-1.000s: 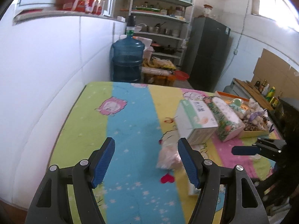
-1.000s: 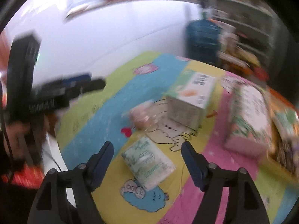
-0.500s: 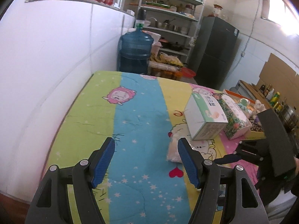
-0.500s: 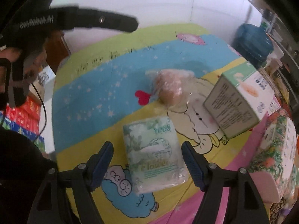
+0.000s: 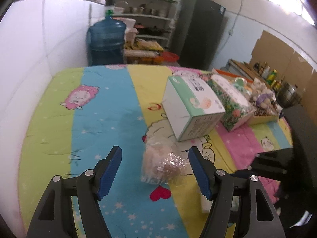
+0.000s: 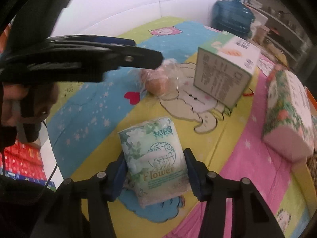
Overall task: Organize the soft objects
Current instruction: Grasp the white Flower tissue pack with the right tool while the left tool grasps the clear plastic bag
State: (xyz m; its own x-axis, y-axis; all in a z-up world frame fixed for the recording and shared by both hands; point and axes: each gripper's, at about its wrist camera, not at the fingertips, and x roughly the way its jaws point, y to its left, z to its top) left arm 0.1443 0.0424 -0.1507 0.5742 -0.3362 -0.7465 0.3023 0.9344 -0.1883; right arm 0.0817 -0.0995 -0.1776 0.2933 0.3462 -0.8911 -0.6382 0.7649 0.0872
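Right wrist view shows the right hand-held gripper low over a striped cartoon quilt. Its jaws have just been closing, and the tissue pack, white and green with the word "Flower", lies flat between them. Both blue pads now touch the sides of the pack, so it is clamped on it.

Left wrist view shows the left hand-held gripper with its jaws wide apart and nothing pressed between them. A clear bag of buns lies on the quilt between the two fingers, not touched by them. Just behind the bag stands a white and green box, and beside this box lies a floral tissue pack. A tray of small soft toys is at the far right edge.
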